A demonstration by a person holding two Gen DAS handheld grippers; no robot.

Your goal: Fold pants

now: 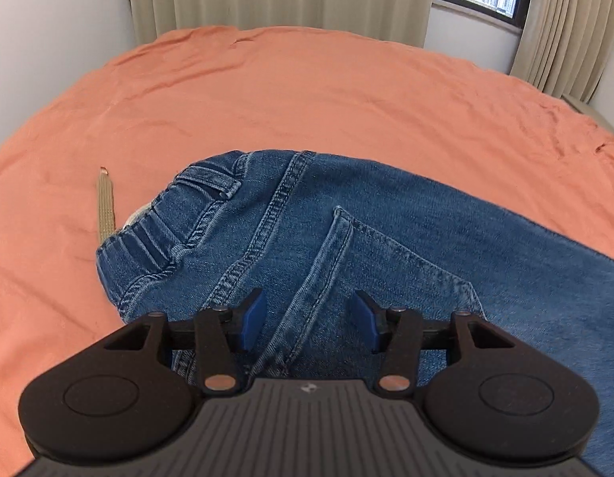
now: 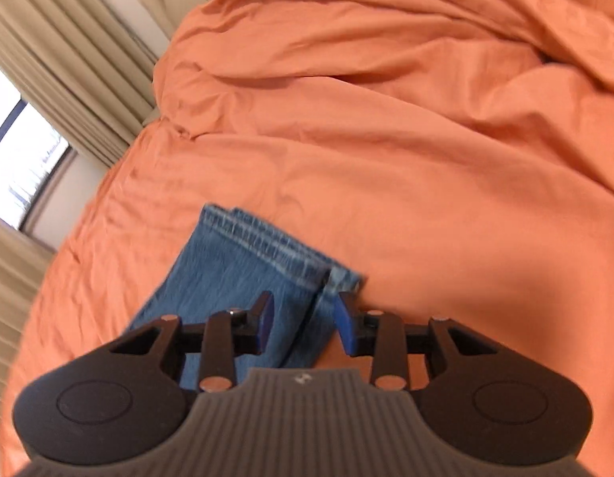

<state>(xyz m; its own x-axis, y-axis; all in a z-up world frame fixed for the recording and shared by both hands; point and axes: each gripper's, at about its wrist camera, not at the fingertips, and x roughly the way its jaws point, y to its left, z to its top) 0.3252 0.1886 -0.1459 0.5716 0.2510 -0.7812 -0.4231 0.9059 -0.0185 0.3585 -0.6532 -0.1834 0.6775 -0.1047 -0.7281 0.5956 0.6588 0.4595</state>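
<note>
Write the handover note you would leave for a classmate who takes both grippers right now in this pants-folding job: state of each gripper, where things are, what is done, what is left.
Left gripper: open, holding nothing, over the seat of the jeans near the back pocket.
Right gripper: open, holding nothing, at the leg hems, with the edge of the legs between its fingers.
The jeans lie on the orange bedsheet, legs stacked one on the other, waistband at the left end. A beige strap sticks out beside the waistband.
Done: lengthwise fold, it seems.
Left: probably grip the hems, carry them toward the waistband, then flatten.
</note>
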